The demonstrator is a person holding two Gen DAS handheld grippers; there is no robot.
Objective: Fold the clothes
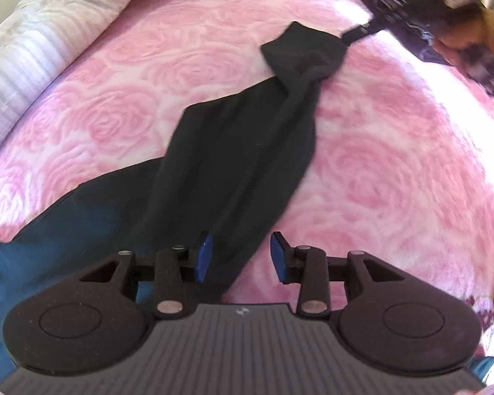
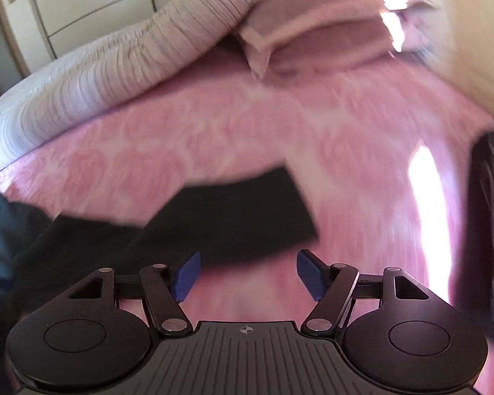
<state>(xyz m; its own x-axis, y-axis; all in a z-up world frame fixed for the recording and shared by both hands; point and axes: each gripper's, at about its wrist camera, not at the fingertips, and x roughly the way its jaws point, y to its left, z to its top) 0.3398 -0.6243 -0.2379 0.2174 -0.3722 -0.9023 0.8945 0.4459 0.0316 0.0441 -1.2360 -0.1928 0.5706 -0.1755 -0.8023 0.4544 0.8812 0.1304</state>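
A long black garment (image 1: 240,151) lies stretched diagonally over the pink rose-patterned bedspread (image 1: 395,181). Its near part runs under and between the blue pads of my left gripper (image 1: 241,256), which stands open just above it. At the garment's far, bunched end a hand (image 1: 471,33) holds the dark right device, blurred by motion. The right wrist view is also blurred. There my right gripper (image 2: 248,275) is open with nothing between its fingers, hovering over the bedspread just short of the black garment (image 2: 247,210).
A teal-blue cloth (image 1: 49,250) lies at the lower left beside the black garment. A rolled pale striped quilt (image 2: 98,75) runs along the bed's far side, with pink pillows (image 2: 329,36) at the head. A dark blurred shape (image 2: 487,230) sits at the right edge.
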